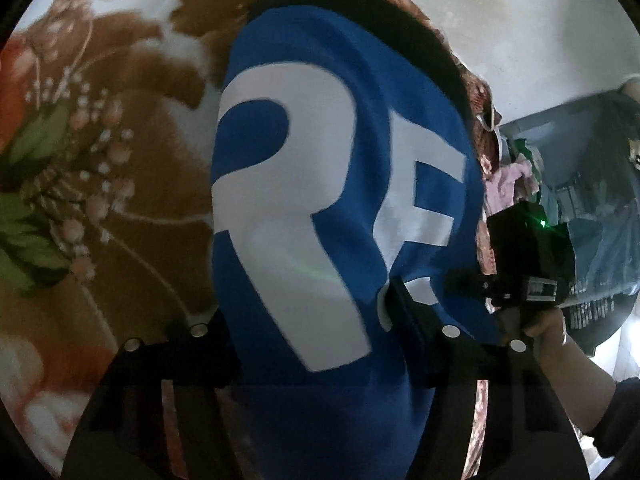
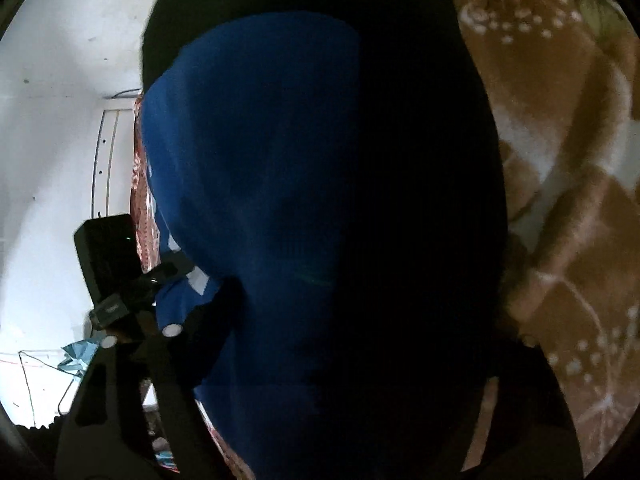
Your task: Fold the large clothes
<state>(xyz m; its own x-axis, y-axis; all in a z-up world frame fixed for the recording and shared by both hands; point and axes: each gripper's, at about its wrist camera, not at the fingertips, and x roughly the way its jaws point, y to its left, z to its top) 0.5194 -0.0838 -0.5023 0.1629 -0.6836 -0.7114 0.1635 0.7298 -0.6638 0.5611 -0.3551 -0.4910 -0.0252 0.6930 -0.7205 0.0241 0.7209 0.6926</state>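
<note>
A blue garment [image 1: 332, 60] with large white letters and a black edge hangs in front of the left wrist camera, held up above a floral blanket [image 1: 100, 184]. My left gripper [image 1: 320, 332] is shut on the garment, with cloth draped between its fingers [image 1: 416, 320]. In the right wrist view the same blue and black garment [image 2: 280, 160] fills the middle, dark and in shadow. My right gripper [image 2: 320, 340] is shut on it, and the cloth covers most of its right finger. The right gripper also shows in the left wrist view [image 1: 528, 256], and the left gripper in the right wrist view [image 2: 116, 272].
The brown, white and orange floral blanket [image 2: 568, 168] lies under the garment. A blue basket [image 1: 580, 184] with clothes stands at the right of the left wrist view. A white wall [image 2: 60, 100] is at the left of the right wrist view.
</note>
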